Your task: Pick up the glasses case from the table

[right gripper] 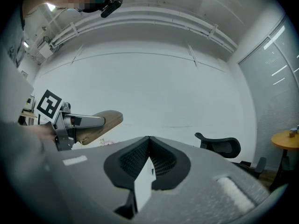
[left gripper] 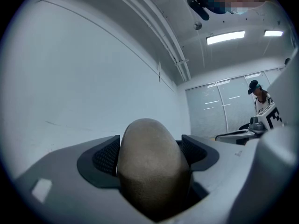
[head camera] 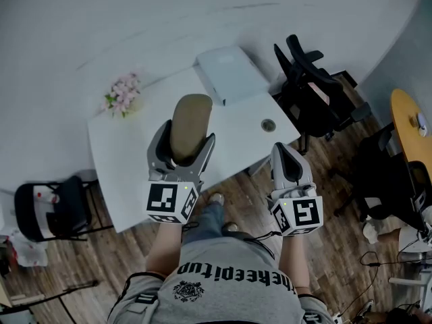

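Observation:
A tan oval glasses case [head camera: 190, 125] is held up off the white table [head camera: 128, 154], clamped between the jaws of my left gripper [head camera: 182, 144]. In the left gripper view the case [left gripper: 150, 167] fills the gap between the two dark pads and points at the wall. My right gripper [head camera: 291, 160] hovers to the right, over the table's front edge, shut with nothing in it. From the right gripper view its pads [right gripper: 148, 162] meet, and the left gripper with the case [right gripper: 100, 125] shows at the left.
A pink flower bunch [head camera: 123, 93] lies on the table's far left, a white box [head camera: 231, 73] at its far right corner, a round cable hole [head camera: 268, 124] near the right. Black office chairs [head camera: 314, 90] stand right, another chair [head camera: 50, 208] left. A person [left gripper: 262, 101] stands far off.

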Available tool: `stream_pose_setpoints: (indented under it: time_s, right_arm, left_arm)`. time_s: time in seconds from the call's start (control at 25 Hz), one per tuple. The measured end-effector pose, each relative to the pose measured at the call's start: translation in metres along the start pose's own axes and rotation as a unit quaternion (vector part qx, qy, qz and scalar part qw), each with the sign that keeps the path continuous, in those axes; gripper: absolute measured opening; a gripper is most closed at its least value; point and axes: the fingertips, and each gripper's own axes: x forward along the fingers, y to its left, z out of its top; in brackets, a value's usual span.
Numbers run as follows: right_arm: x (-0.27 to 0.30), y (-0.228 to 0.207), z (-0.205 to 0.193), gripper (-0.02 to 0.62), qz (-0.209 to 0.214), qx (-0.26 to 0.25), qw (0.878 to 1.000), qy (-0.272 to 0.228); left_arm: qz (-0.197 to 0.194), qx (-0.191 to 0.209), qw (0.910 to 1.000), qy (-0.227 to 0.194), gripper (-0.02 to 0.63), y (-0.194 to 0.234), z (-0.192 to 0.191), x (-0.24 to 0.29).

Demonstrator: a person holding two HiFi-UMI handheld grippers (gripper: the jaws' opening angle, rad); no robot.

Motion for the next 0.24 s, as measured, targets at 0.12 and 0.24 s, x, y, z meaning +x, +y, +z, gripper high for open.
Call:
stream_pose_setpoints:
  time_s: [0.12, 0.24]
  right_arm:
    - [-0.0010, 0.0001, -0.0010, 0.002, 0.001, 0.001, 1.000, -0.001]
    - [-0.0011, 0.0000, -0.0024, 0.002, 0.001, 0.000, 1.000, -0.001]
  left_arm:
    - [0.000, 0.001, 1.0000, -0.001, 0.428, -0.0012, -0.0006, -0.0008]
    - [0.000, 0.001, 1.0000, -0.001, 0.428, -0.0017, -0.0015, -0.0006]
